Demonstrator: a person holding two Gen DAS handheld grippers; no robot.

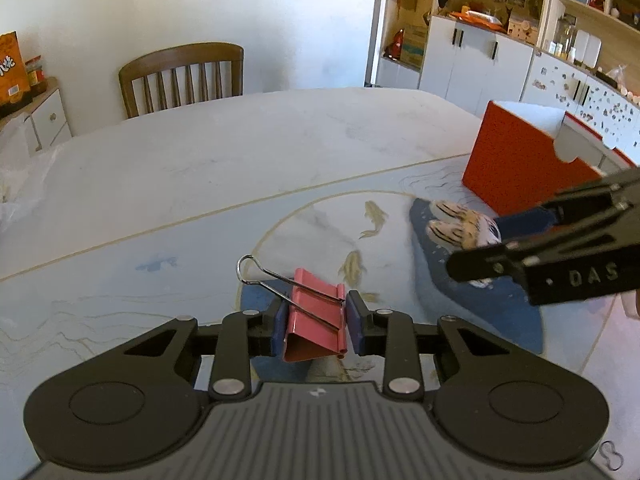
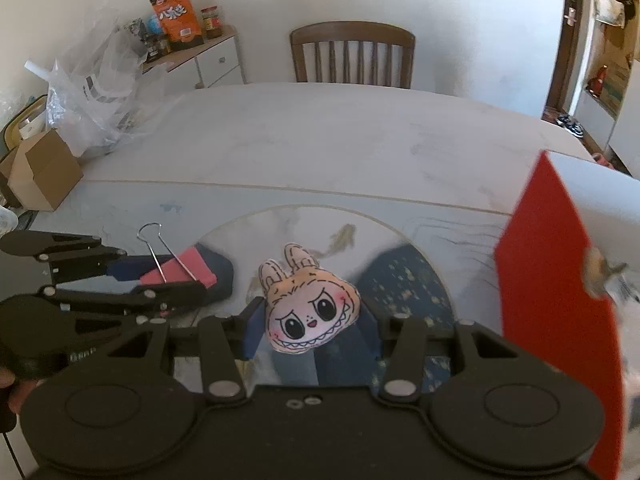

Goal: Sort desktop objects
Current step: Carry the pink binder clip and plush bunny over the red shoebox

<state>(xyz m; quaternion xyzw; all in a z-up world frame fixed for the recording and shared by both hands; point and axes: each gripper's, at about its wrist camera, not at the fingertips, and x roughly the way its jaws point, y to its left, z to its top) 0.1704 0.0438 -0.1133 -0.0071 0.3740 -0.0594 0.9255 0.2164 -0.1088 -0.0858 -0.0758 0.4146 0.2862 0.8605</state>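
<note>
Your left gripper (image 1: 316, 326) is clamped on the pink metal binder clip (image 1: 314, 322), its wire handles pointing forward, lifted off the marbled desk (image 1: 200, 184). Your right gripper (image 2: 310, 330) pinches the small plush bunny-faced charm (image 2: 310, 312). The red open-topped cardboard box (image 1: 516, 164) stands just right of both, likely the drop-off.

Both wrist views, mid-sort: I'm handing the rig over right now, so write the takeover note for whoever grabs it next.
Left tool: shut on the pink binder clip, held just over the table.
Right tool: shut on the plush rabbit face, also off the table.
Red box: stands open-topped at the right, near the right tool.
Done: both items picked up.
Left: neither is put away yet; the box looks like the likely place, though its contents are not visible.
</note>
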